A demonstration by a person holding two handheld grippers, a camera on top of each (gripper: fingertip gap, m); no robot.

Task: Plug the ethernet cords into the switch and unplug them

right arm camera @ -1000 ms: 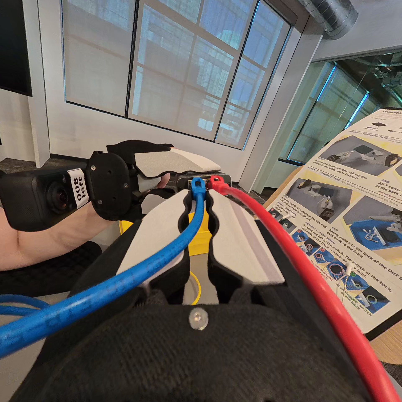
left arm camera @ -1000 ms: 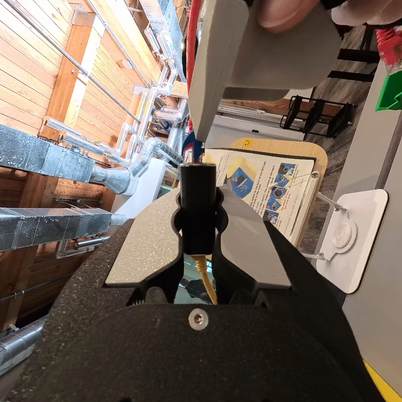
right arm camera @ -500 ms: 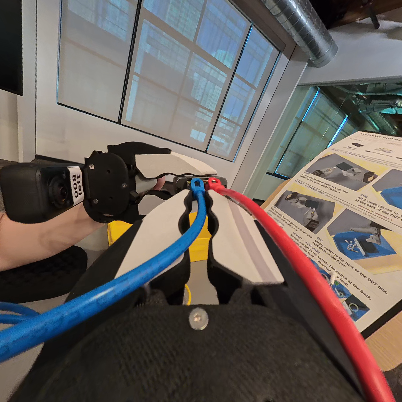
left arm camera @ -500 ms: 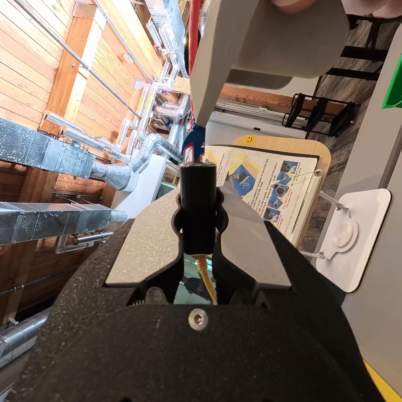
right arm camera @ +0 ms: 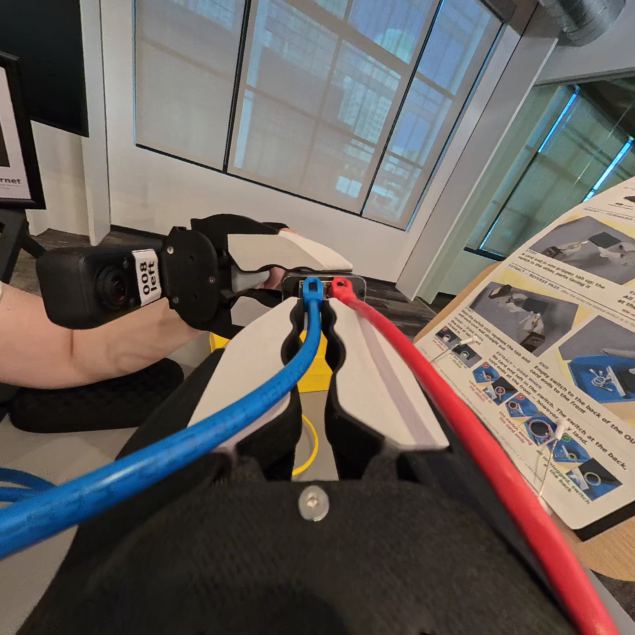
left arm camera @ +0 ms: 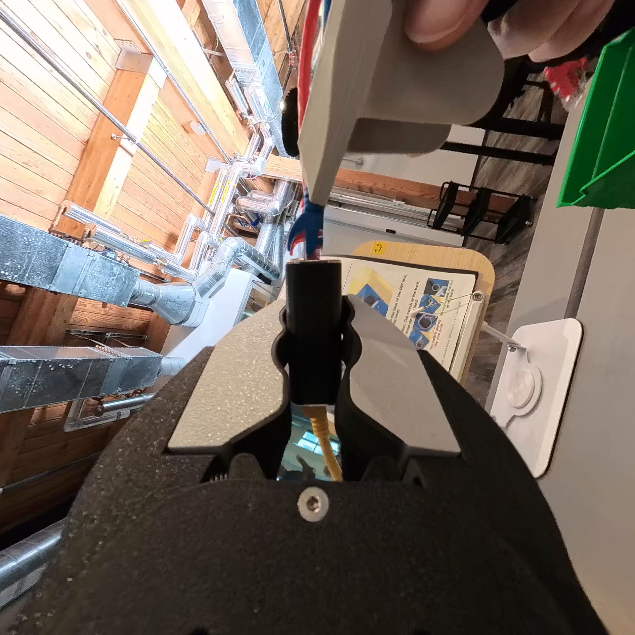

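Observation:
My left gripper (left arm camera: 314, 305) is shut on the black switch (left arm camera: 314, 330), seen edge-on and held in the air. A yellow cord (left arm camera: 324, 443) is plugged into its near side. In the right wrist view the switch (right arm camera: 359, 285) faces me, with the blue plug (right arm camera: 312, 288) and the red plug (right arm camera: 340, 288) side by side in its ports. My right gripper (right arm camera: 313, 302) is shut on the blue cord (right arm camera: 302, 364) just behind its plug. The red cord (right arm camera: 446, 395) runs along the outside of the right finger. The left gripper (right arm camera: 295, 271) holds the switch from the left.
An instruction sheet (right arm camera: 532, 378) on a wooden stand is at the right. A yellow bin (right arm camera: 316, 371) sits below the switch and a green bin (left arm camera: 604, 120) is beside the right gripper. A person's forearm (right arm camera: 86, 343) rests at the left. A yellow cord loop (right arm camera: 311, 446) hangs below. The gap from one gripper's tips to the other's is roughly 5 cm.
Both grippers keep their holds. The switch and the two grippers have shifted slightly together. More of the green bin now shows in the left wrist view.

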